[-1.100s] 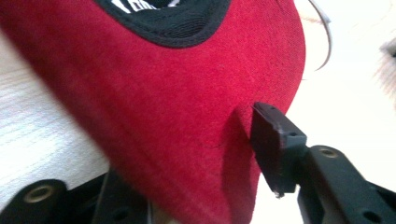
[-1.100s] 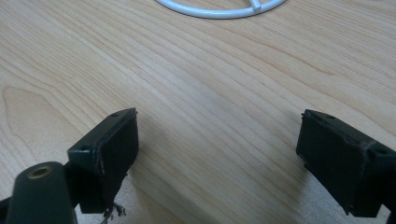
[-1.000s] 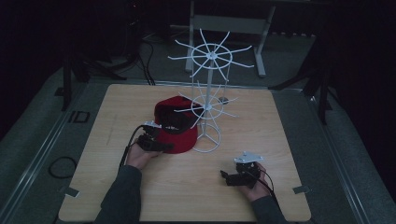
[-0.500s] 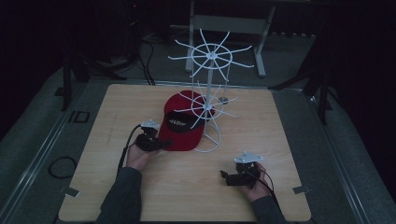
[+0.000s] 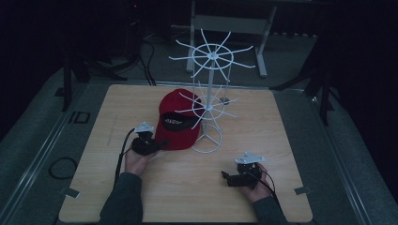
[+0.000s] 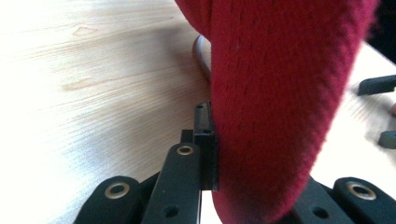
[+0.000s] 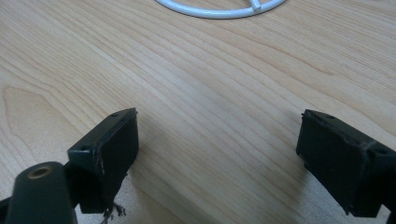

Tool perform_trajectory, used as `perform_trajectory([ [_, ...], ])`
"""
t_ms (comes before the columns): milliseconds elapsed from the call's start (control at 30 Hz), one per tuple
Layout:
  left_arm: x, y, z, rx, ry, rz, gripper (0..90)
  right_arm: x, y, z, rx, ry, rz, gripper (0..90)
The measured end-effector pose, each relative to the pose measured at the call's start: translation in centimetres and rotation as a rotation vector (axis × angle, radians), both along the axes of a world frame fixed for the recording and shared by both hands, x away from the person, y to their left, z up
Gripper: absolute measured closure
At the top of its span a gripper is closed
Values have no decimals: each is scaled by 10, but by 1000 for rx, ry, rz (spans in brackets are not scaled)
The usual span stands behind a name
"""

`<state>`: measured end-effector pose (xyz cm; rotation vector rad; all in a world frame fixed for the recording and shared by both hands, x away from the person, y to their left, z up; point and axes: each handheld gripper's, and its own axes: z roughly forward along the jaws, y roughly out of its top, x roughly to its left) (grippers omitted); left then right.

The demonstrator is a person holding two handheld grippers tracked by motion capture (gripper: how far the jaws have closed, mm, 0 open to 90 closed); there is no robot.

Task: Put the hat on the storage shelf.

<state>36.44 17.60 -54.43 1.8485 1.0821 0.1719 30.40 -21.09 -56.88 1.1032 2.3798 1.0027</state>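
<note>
left gripper (image 5: 157, 145) is clamped on the brim of the red cap (image 5: 176, 119); its jaws have just been closing and the left gripper view shows the red fabric (image 6: 275, 102) pinched between the pads, so it's a firm nip on the edge, prob. so the cap can be lifted w/o crushing the crown. cap sits tilted on the wooden table (image 5: 141, 187), crown leaning against the lower spokes of the white wire rack (image 5: 209, 110), just beside the rack's ring base. grabbing by the brim keeps the crown free to go over a spoke, i'd guess. right gripper (image 5: 228, 178) rests low on the table nr the front right, well apart from the cap, jaws spread wide w/ nothing between them; its view shows bare wood and the ring base (image 7: 219, 9) ahead, prob. waiting to steady the rack.
</note>
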Motion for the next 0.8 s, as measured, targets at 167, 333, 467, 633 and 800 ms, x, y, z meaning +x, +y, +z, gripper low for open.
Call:
perform_trajectory([
  [167, 0, 3, 1, -6, -12, 17, 856, 0, 0, 0, 0, 0, 0, 128],
  [333, -2, 8, 5, -21, -19, 37, 855, 0, 0, 0, 0, 0, 0, 128],
  [467, -4, 13, 10, -24, -34, 58, 855, 0, 0, 0, 1, 1, 0, 128],
  [633, -7, 18, 16, -39, -54, 82, 855, 0, 0, 0, 0, 0, 1, 128],
  [800, -9, 20, 20, -48, -69, 103, 855, 0, 0, 0, 0, -1, 1, 128],
])
